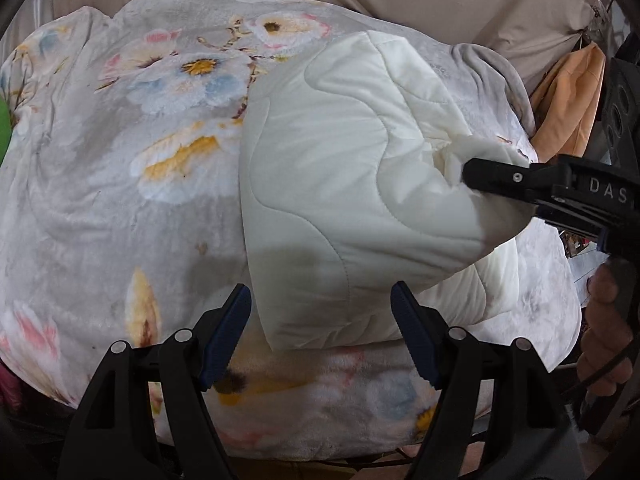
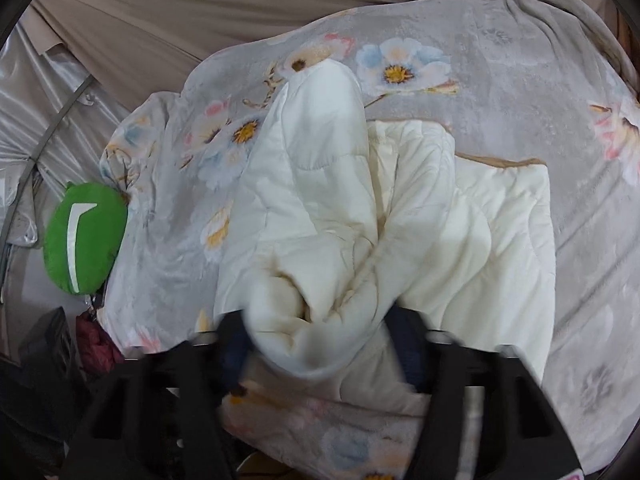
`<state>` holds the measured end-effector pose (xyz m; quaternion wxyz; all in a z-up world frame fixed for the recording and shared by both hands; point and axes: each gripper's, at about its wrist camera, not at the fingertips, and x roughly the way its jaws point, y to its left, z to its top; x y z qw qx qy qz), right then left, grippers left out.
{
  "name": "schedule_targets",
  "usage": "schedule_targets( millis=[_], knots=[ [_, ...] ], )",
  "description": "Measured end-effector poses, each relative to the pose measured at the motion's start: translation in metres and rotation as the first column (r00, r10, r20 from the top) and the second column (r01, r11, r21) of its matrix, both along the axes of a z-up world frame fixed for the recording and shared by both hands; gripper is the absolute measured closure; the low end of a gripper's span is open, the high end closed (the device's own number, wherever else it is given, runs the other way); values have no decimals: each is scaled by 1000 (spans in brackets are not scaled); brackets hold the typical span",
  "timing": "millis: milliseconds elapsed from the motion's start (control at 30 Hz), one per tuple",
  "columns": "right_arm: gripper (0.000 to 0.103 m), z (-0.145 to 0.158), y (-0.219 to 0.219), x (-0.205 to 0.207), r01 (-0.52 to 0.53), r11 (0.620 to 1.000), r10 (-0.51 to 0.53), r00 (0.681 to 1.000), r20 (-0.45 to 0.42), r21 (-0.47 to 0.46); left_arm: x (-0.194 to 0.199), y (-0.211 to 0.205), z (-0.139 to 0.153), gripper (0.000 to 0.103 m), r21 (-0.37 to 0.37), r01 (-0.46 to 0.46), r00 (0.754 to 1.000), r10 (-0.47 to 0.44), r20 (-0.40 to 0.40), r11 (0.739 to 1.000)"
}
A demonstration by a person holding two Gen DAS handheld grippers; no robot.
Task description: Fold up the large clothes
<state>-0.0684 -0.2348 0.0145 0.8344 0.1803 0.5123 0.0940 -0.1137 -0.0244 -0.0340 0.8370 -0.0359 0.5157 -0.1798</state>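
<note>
A cream-white quilted garment [image 1: 344,184] lies partly folded on a grey floral blanket [image 1: 120,184]. My left gripper [image 1: 322,328] is open, its blue-padded fingers [image 1: 226,336] standing on either side of the garment's near fold without pinching it. My right gripper [image 1: 470,174] comes in from the right and its tip presses into a raised flap of the garment. In the right wrist view the garment [image 2: 360,208] bunches up between that gripper's blurred fingers [image 2: 320,354], which stand fairly wide around the thick wad; the grip itself is hidden.
The floral blanket [image 2: 520,80] covers the bed. A green cushion [image 2: 84,236] lies at its left edge. An orange cloth [image 1: 568,100] hangs at the right. Beige curtain [image 2: 200,8] runs behind. Dark items [image 2: 52,352] sit low left.
</note>
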Motion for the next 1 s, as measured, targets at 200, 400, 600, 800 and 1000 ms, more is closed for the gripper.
schedule_targets(
  millis=[200, 400, 600, 800, 1000],
  knots=[
    [86, 25, -61, -53, 82, 990, -99, 983, 153, 119, 8, -1, 31, 33, -89, 4, 999, 0, 52, 996],
    [87, -69, -115, -93, 235, 968, -232, 972, -39, 93, 25, -46, 39, 33, -90, 94, 994, -88, 68, 992],
    [83, -102, -124, -103, 281, 946, -273, 959, -70, 162, 35, -107, 4, 33, 60, 165, 985, -168, 46, 985],
    [63, -30, -136, -112, 280, 959, -282, 956, 77, 30, 41, -116, -8, 32, 136, 149, 985, -160, 71, 979],
    [58, -7, -147, -55, 289, 956, -294, 949, 111, 57, 42, -115, -7, 31, 132, 144, 986, -153, 63, 981]
  ],
)
